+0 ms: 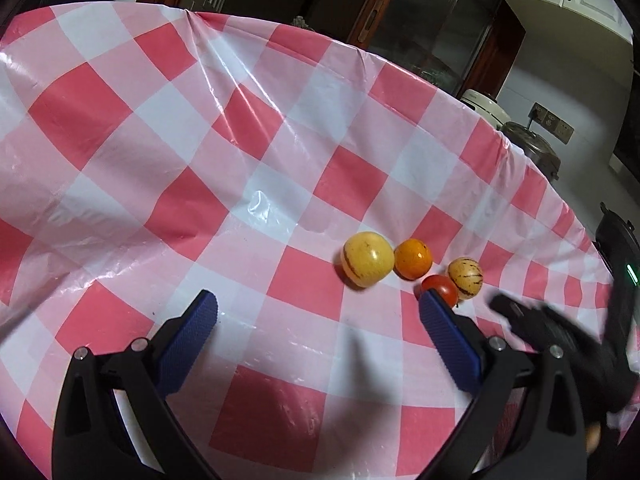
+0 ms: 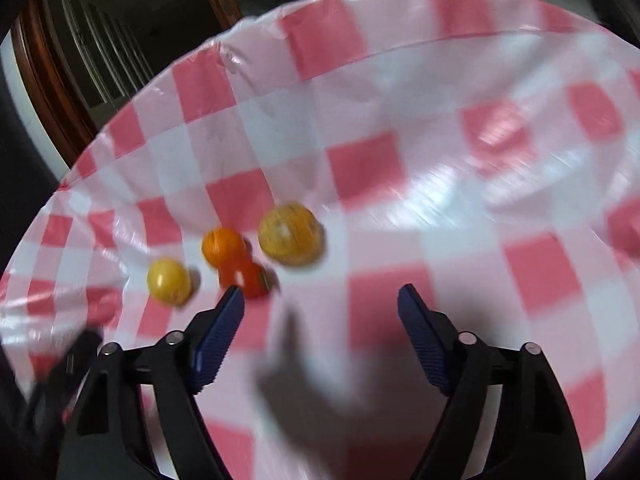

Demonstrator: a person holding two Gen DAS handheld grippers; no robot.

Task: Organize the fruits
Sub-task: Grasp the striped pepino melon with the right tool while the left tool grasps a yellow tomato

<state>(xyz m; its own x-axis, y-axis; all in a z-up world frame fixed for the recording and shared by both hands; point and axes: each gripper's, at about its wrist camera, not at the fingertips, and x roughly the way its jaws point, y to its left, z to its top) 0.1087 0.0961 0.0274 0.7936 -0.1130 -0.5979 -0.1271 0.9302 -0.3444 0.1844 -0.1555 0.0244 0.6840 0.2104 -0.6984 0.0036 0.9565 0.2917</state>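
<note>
Several fruits lie close together on the pink checked tablecloth [image 1: 160,160]. In the left wrist view a large yellow fruit [image 1: 367,259], an orange one [image 1: 413,259], a small red tomato [image 1: 442,288] and a small striped yellow fruit [image 1: 465,279] sit ahead and to the right. My left gripper [image 1: 316,308] is open and empty, its right fingertip just in front of the tomato. In the blurred right wrist view the fruits are a yellow fruit [image 2: 169,281], the orange [image 2: 223,247], the tomato [image 2: 250,278] and a striped yellow fruit [image 2: 290,235]. My right gripper [image 2: 322,300] is open and empty, with the fruits ahead-left.
The table's far edge [image 1: 400,64] curves across the back, with a wooden cabinet [image 1: 424,20] and kitchen jars [image 1: 528,142] behind it. The other gripper [image 1: 560,336] shows blurred at the right of the left wrist view.
</note>
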